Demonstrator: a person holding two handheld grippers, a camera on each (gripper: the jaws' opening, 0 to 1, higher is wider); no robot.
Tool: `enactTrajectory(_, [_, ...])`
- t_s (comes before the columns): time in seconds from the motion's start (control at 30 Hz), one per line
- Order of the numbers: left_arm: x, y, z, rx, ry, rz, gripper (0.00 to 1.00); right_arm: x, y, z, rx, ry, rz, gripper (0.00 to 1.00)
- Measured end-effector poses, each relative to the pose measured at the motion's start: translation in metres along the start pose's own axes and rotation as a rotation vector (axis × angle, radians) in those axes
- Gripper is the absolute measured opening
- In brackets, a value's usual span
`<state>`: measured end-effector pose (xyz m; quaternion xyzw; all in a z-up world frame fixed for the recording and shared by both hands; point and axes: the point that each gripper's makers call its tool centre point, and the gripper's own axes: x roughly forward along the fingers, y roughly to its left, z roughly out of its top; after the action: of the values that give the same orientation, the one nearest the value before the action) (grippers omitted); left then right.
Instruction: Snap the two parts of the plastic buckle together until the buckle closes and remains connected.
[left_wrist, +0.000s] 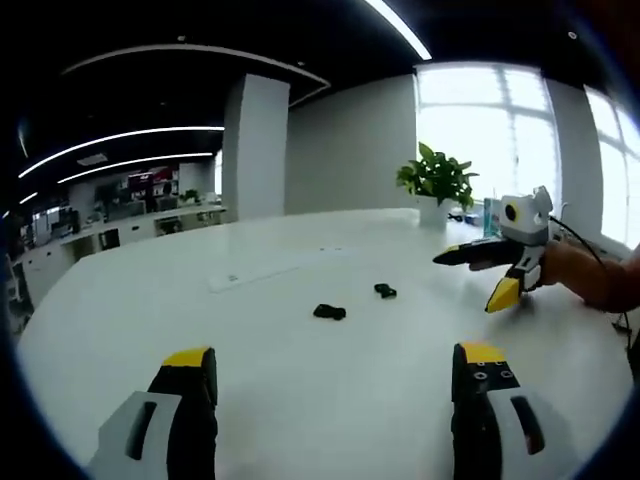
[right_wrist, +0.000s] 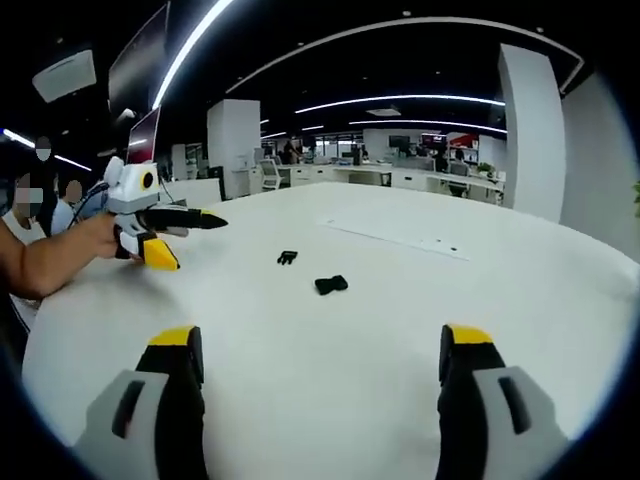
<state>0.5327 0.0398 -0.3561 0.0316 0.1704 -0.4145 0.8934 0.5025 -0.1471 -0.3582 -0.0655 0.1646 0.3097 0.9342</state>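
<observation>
So the buckle's in two separate black plastic pieces, both lying flat on the white table, not snapped together. The bigger chunky piece sits close to the smaller piece with a clear gap of bare tabletop between them. In the right gripper view the bigger piece is the nearer one, with the smaller one a bit further back to its left; both are too small to make out the prongs.

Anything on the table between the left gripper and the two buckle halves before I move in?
No. In the left gripper view, bare white table runs from the open left gripper to the larger buckle piece and the smaller buckle piece.
</observation>
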Motion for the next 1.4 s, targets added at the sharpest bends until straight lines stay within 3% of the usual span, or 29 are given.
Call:
enactTrajectory(0.17, [0.003,-0.003,-0.003,-0.007,-0.001,-0.009,1.00,0.006,-0.004,0.012,-0.038,-0.009,-0.009,0.96])
enactTrajectory(0.33, [0.000,-0.003,0.004,-0.006,-0.013,-0.012,1.00,0.017,-0.004,0.019,-0.054,-0.007,0.006,0.95])
enactTrajectory(0.6, [0.001,0.000,-0.001,0.032,0.008,-0.001,1.00,0.020,0.000,0.014,-0.051,0.012,0.022,0.93])
enactTrajectory(1.03, [0.018,-0.003,0.015,0.033,-0.001,-0.019,1.00,0.027,-0.008,0.016,-0.046,0.033,0.010,0.86])
enactTrajectory(1.4, [0.024,-0.002,0.012,0.031,0.006,-0.026,1.00,0.029,-0.009,0.014,-0.033,0.043,0.001,0.81])
